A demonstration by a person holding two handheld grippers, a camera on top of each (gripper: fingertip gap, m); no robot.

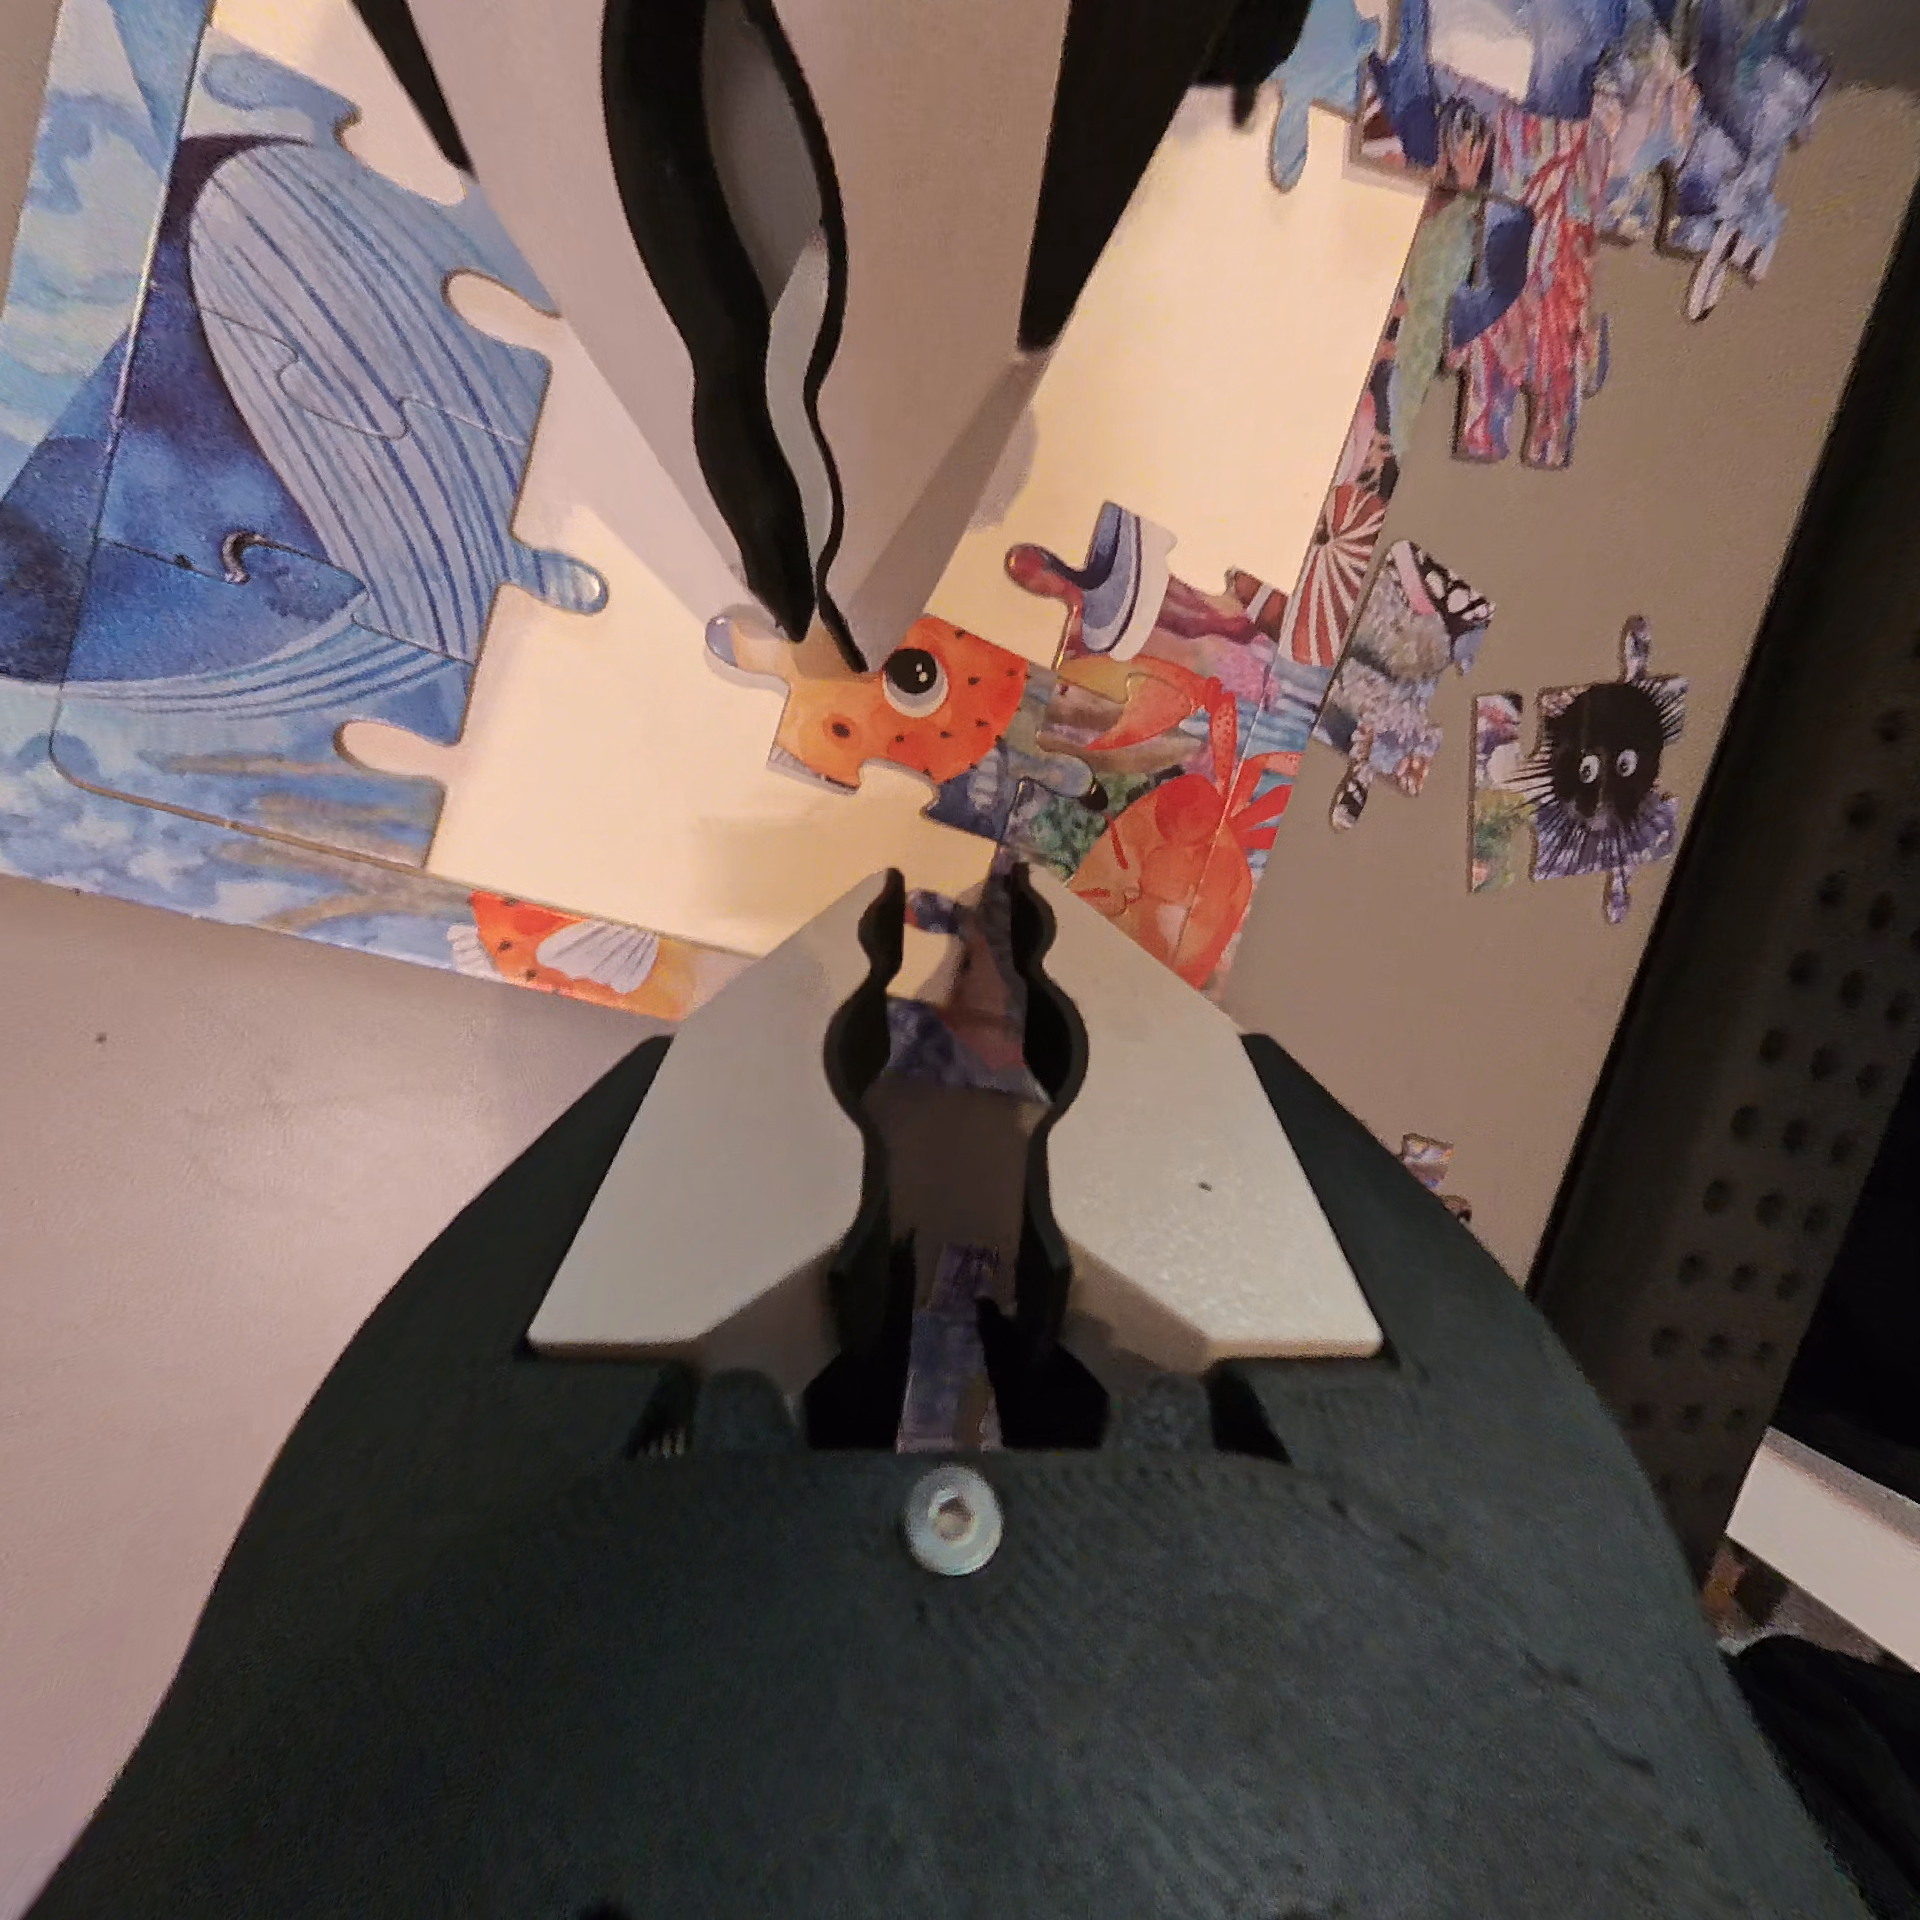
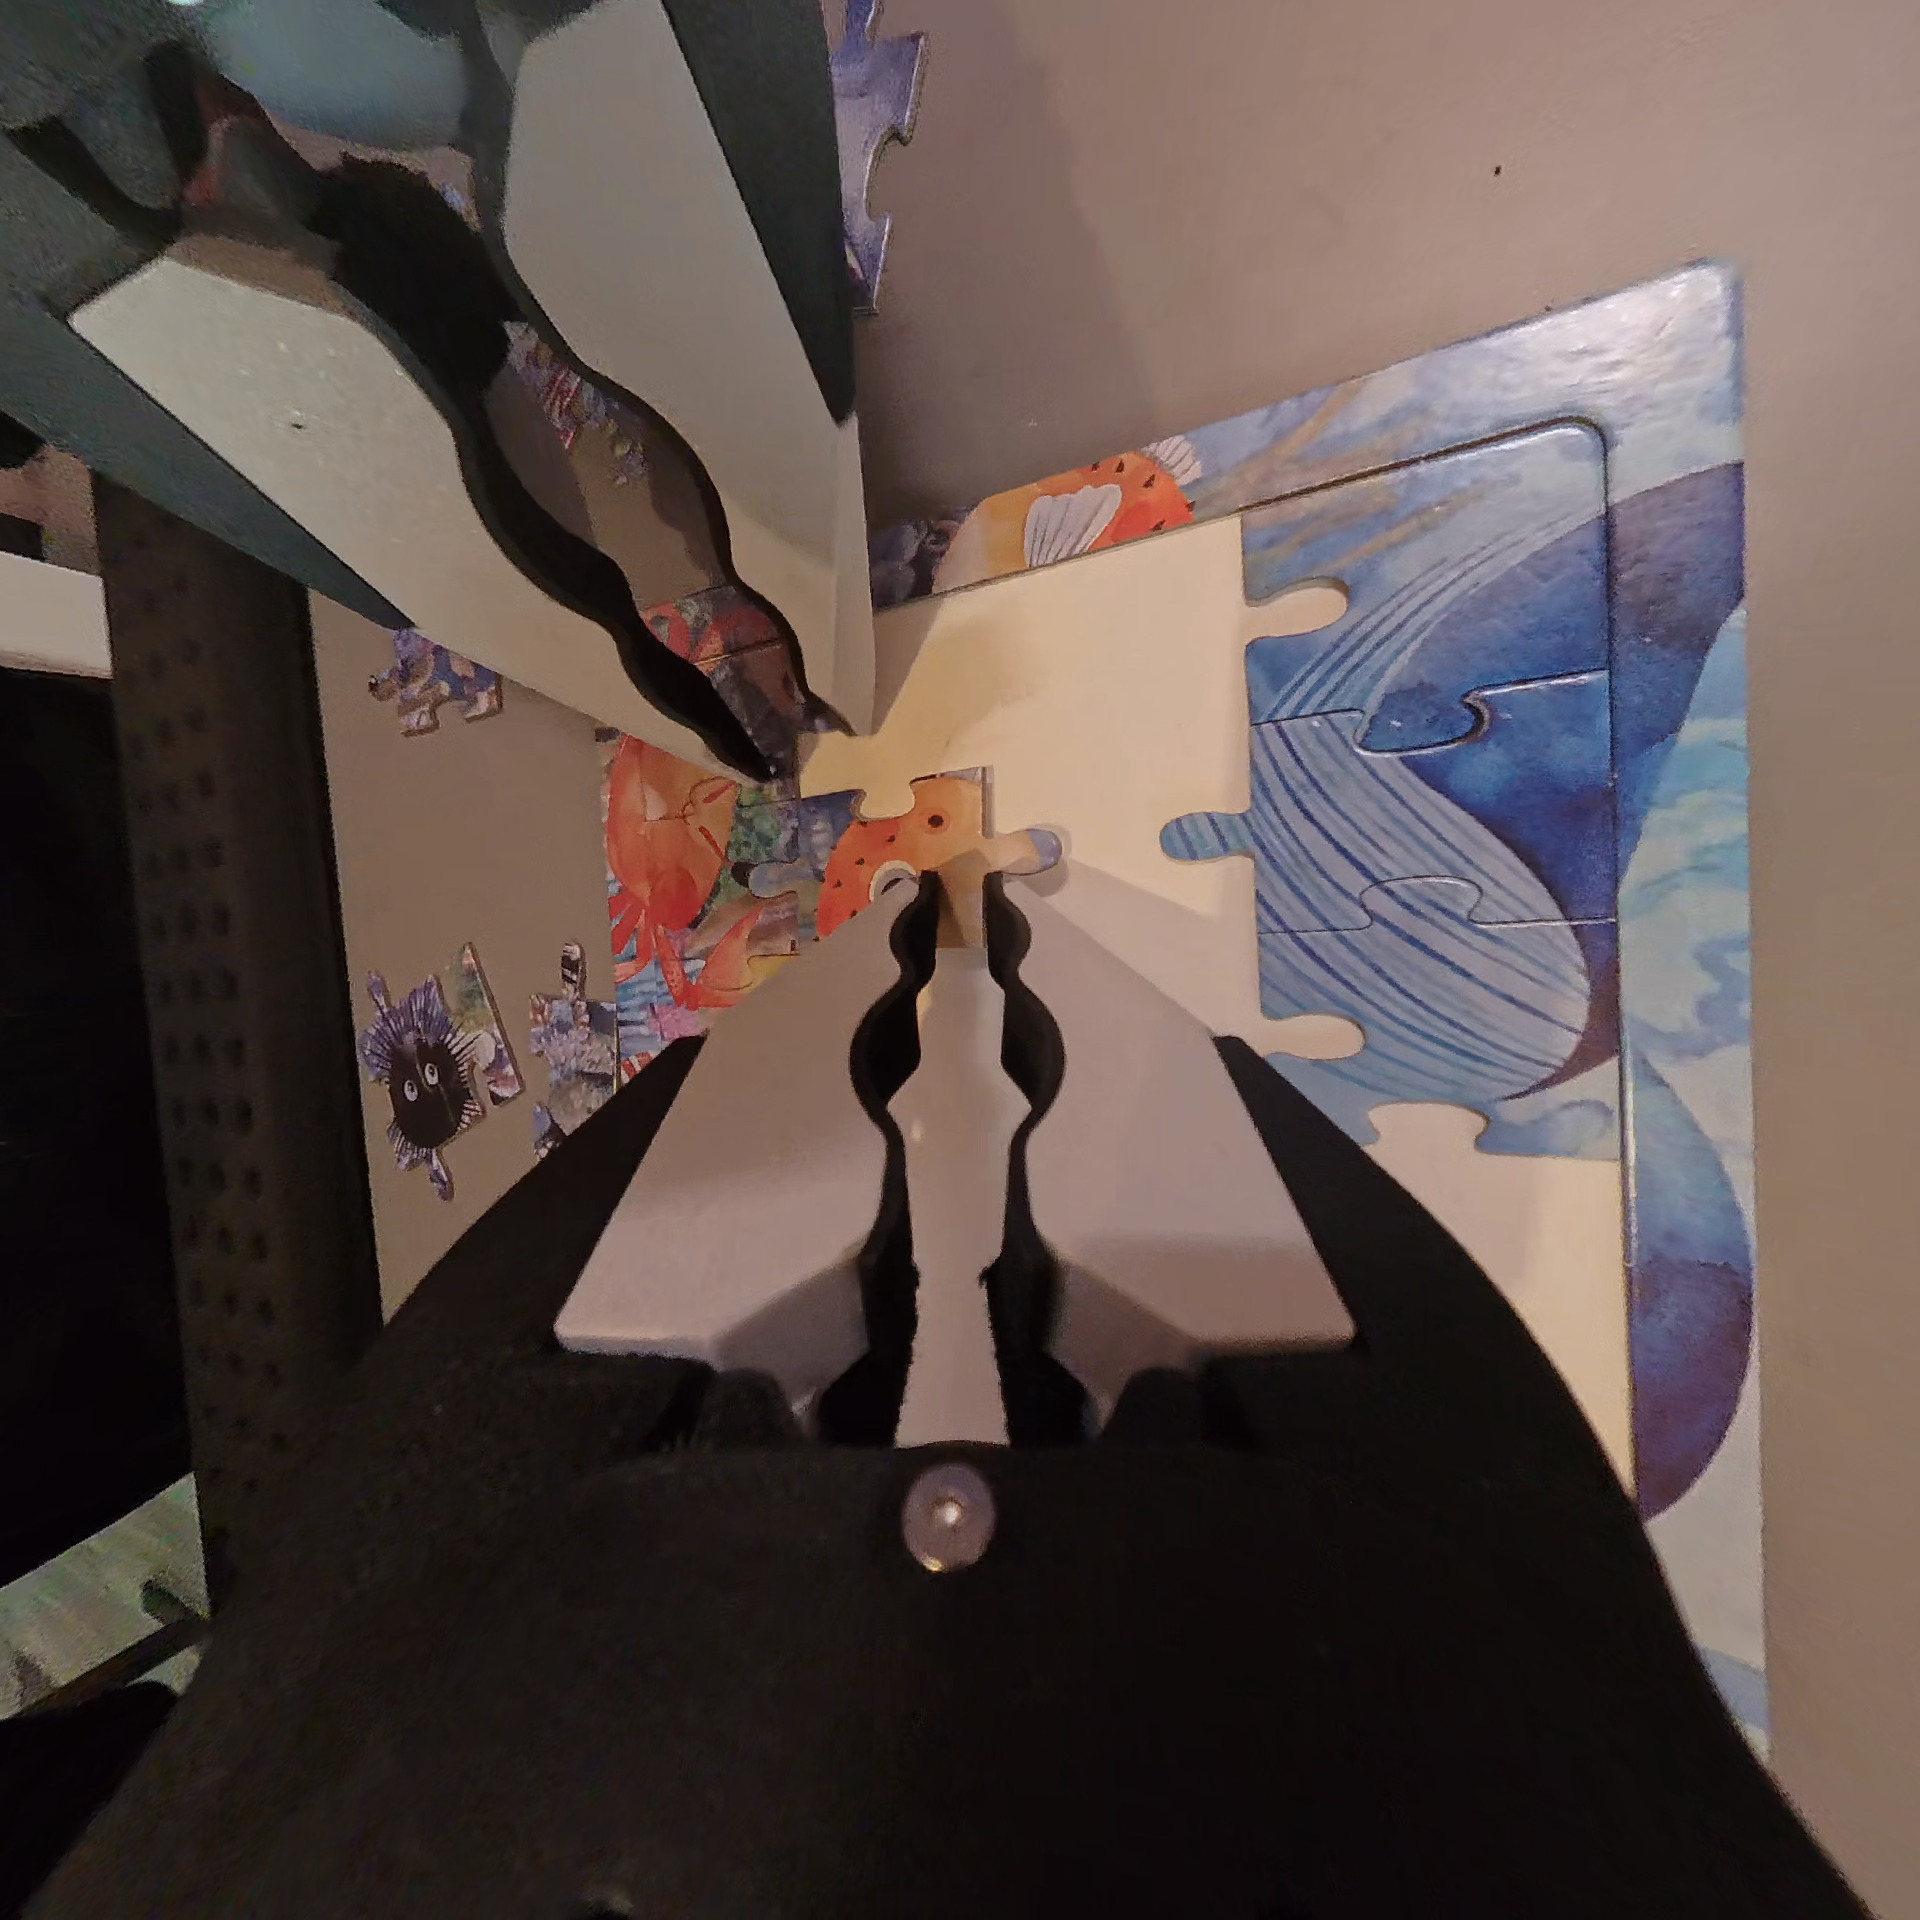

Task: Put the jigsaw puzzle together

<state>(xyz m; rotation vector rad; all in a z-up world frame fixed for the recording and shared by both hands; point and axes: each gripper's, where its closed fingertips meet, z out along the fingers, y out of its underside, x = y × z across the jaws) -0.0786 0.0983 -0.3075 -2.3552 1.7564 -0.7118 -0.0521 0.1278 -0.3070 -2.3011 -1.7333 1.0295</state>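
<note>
The right hand-held gripper (image 2: 954,883) is closed down narrow, its tips pressing on the pale tabbed end of the orange fish piece (image 1: 904,707), which lies flat in the puzzle tray (image 1: 623,748). Whether it pinches the piece's edge or only pushes on it I cannot tell. The left hand-held gripper (image 1: 951,914) is also drawn in narrow and holds a blue-purple piece (image 1: 971,997) on edge between its jaws, tilted above the tray near the crab cluster (image 1: 1164,831).

The step in hand looks like seating the fish piece against the crab cluster at one end of the tray, with the held piece waiting its turn. The next move likely calls for a flat downward press until the fish piece sits flush, then laying the held piece level and turning it so its tabs meet the open sockets beside the crab.

The fish piece's long axis runs across the tray's bare middle, its pale tab pointing towards the whale section (image 2: 1455,831), which already fills the opposite end; the two are apart, with bare tray between. Loose pieces, among them a black urchin piece (image 1: 1579,769), lie on the worktop (image 1: 312,1143) just beside the tray.
</note>
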